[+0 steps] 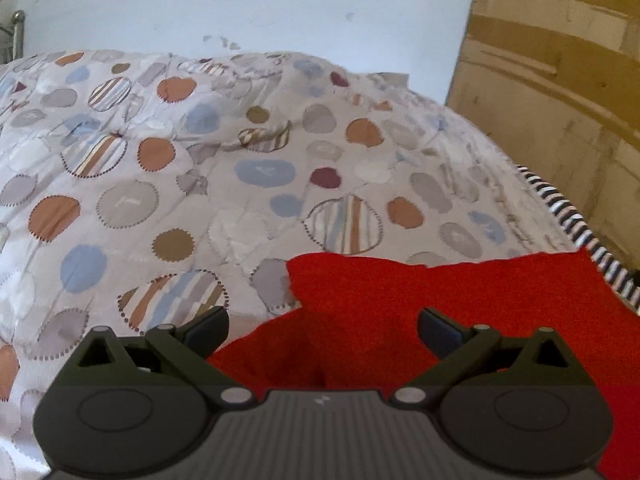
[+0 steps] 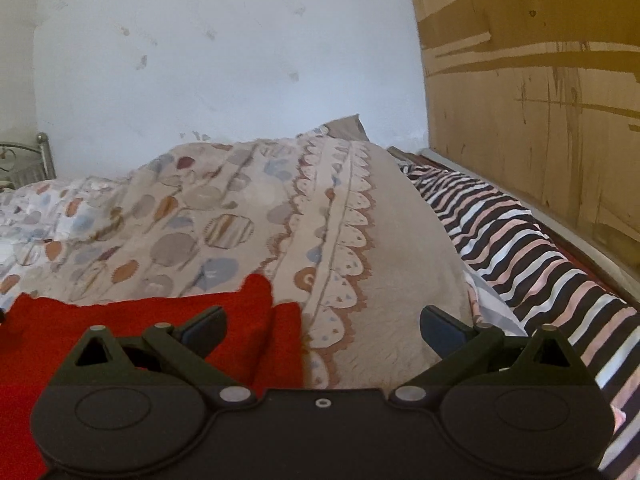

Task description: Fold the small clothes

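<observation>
1. left wrist view: one left tool (image 1: 322, 330), jaws spread wide, nothing between them. one red garment (image 1: 460, 300) lying on the bed, under and ahead of the tool, reaching the lower right edge, a fold showing at its left side. one spotted quilt (image 1: 180, 168) covering the bed. one striped sheet (image 1: 576, 224), a strip at the right. one white wall (image 1: 248, 4). one wooden panel (image 1: 560, 80).
2. right wrist view: one right tool (image 2: 322, 330), jaws spread wide, empty. same red garment (image 2: 132, 320) at lower left, beneath the left finger (image 2: 204, 330). same quilt (image 2: 224, 220), its scalloped border between the fingers. same striped sheet (image 2: 520, 248) at right. wooden panel (image 2: 540, 100). one metal bedframe (image 2: 28, 160) at far left.
</observation>
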Demonstrator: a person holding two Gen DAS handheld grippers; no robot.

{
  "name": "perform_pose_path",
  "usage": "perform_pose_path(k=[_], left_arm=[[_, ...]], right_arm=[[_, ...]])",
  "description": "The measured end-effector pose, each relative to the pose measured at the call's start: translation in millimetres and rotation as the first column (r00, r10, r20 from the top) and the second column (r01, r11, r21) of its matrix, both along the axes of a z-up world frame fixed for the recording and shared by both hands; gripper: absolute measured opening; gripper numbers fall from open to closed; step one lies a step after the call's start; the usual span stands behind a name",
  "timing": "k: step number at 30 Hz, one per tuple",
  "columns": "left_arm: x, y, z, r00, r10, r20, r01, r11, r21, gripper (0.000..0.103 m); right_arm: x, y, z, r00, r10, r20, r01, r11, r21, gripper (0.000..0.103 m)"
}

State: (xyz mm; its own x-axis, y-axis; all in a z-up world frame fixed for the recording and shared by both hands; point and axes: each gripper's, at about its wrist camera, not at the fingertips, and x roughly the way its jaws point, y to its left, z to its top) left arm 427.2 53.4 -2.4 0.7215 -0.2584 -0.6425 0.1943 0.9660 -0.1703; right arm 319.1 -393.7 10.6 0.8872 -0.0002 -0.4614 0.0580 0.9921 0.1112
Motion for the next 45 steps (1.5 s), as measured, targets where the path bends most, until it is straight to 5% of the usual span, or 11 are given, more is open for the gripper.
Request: perform_pose_path(k=[2, 6, 9, 15, 24, 26, 28, 29, 34, 39, 45], left_arm=[[5.3, 2.8, -3.6, 0.999, 0.035, -0.015, -0.035, 0.998, -0.058, 0.081], [10.0, 24.2, -13.8, 0.994, 0.080, -0.080, -0.097, 0.966, -0.238, 0.017], [6.2, 33.6, -13.6, 0.991, 0.125, -0.051, -0.134, 0.956, -0.261, 0.008], [-16.7, 33.4, 6.0, 0.974, 0.228, 0.017, -0.223, 0.963, -0.151, 0.006], [-8.4, 38.2, -4.3, 0.979, 0.198, -0.049, -0.204, 0.958, -0.201, 0.013], [-13.0, 38.4, -0.8, 0.973, 0.225, -0.048, -0.230, 0.957, -0.178, 0.038], [-24.0, 42.1, 3.7, 0.962, 0.273, -0.026, -0.273, 0.946, -0.174, 0.094], [-31.0, 44.6, 6.2, 0.953, 0.303, -0.001, -0.298, 0.938, -0.178, 0.096], [-65.1, 46.6, 16.0, 0.957, 0.287, 0.038, -0.280, 0.950, -0.137, 0.096], [-116.2, 39.8, 9.5, 0.982, 0.181, 0.049, -0.170, 0.971, -0.169, 0.095], [-144.3, 14.8, -8.7, 0.999, 0.024, 0.047, -0.020, 0.996, -0.084, 0.060]], right_arm=[[-10.9, 5.2, 2.5, 1.000, 0.015, 0.005, -0.015, 1.000, 0.000, 0.102], [-28.5, 16.5, 7.8, 0.999, 0.049, 0.009, -0.049, 0.999, -0.011, 0.102], [-38.9, 25.1, 10.7, 0.998, 0.065, 0.020, -0.064, 0.997, -0.042, 0.102], [-51.9, 43.0, 9.1, 0.995, 0.100, 0.012, -0.098, 0.990, -0.103, 0.102], [-61.4, 75.9, -5.6, 0.987, 0.158, -0.015, -0.158, 0.972, -0.175, 0.102], [-63.7, 80.7, -6.8, 0.986, 0.165, -0.016, -0.165, 0.967, -0.194, 0.102], [-66.1, 84.0, -7.0, 0.987, 0.159, -0.007, -0.157, 0.964, -0.214, 0.102], [-66.8, 84.6, -7.1, 0.988, 0.153, -0.002, -0.150, 0.964, -0.220, 0.102], [-66.7, 89.3, -20.2, 0.998, 0.047, -0.034, -0.056, 0.945, -0.321, 0.102], [-74.5, 79.5, -29.3, 0.999, 0.009, -0.041, -0.019, 0.967, -0.253, 0.102], [-79.0, 83.5, -34.9, 0.999, 0.007, -0.044, -0.019, 0.963, -0.270, 0.103]])
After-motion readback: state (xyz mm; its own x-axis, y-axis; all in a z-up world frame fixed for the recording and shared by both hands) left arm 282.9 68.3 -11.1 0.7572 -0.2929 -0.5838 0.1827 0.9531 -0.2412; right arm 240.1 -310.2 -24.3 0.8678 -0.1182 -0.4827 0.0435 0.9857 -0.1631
